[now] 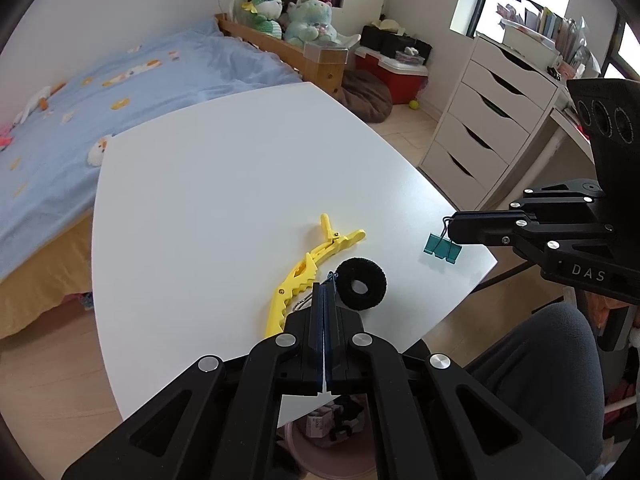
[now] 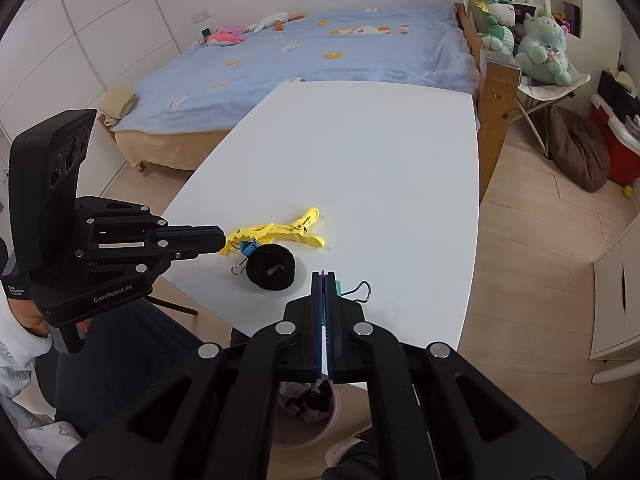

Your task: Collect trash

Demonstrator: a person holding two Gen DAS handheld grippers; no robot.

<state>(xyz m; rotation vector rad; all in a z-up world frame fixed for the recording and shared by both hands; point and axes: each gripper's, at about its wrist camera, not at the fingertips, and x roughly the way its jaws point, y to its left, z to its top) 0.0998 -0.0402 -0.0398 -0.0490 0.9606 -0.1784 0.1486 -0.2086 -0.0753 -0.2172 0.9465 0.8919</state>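
a white table point(image 2: 360, 152) stands by a blue bed point(image 2: 320, 52), drawers point(image 1: 492, 120) at three o'clock of it in the left view. left gripper point(image 1: 325, 286) pressed together on the wire handle of a blue binder clip point(image 2: 249, 247), between yellow hair clip point(image 1: 308, 268) and black foam ring point(image 1: 361, 284). right gripper point(image 2: 325, 276) pinches a teal binder clip point(image 1: 442, 249), at three o'clock of the ring.

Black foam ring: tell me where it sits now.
The black foam ring lies on the white table near its front edge, beside the yellow clip, just ahead of the left gripper.

Pink bin point(image 2: 320, 420) contents behind hand-held grippers
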